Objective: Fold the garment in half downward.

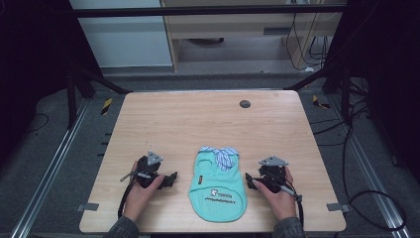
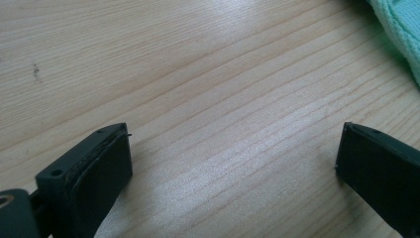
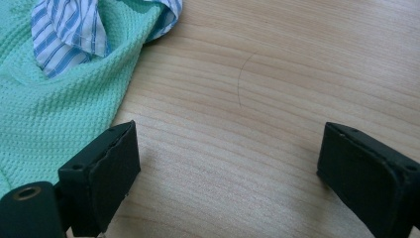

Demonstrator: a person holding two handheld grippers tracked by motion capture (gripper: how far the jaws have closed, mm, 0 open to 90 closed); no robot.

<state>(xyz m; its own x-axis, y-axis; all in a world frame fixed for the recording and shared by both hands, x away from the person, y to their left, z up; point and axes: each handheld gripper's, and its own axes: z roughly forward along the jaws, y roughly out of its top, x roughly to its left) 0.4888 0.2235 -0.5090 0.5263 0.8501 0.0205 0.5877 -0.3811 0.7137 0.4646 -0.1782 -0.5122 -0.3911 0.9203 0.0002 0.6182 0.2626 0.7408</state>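
Note:
A small mint-green garment [image 1: 218, 186] with a blue-and-white striped collar [image 1: 221, 154] lies flat near the table's front edge, collar pointing away from the person. My left gripper [image 1: 171, 178] rests on the wood to the garment's left, held in a hand, jaws open over bare table [image 2: 233, 163]. A corner of the garment [image 2: 398, 34] shows at the top right of the left gripper view. My right gripper [image 1: 250, 179] rests to the garment's right, jaws open with only wood between them [image 3: 228, 168]. The garment [image 3: 54, 109] and its striped collar [image 3: 69, 29] lie just left of those jaws.
The light wooden table [image 1: 208, 119] has a dark round cap [image 1: 244, 104] near its far edge. Dark frame posts and cables surround the table; a cabinet stands behind it. Cables trail from both grippers toward the front edge.

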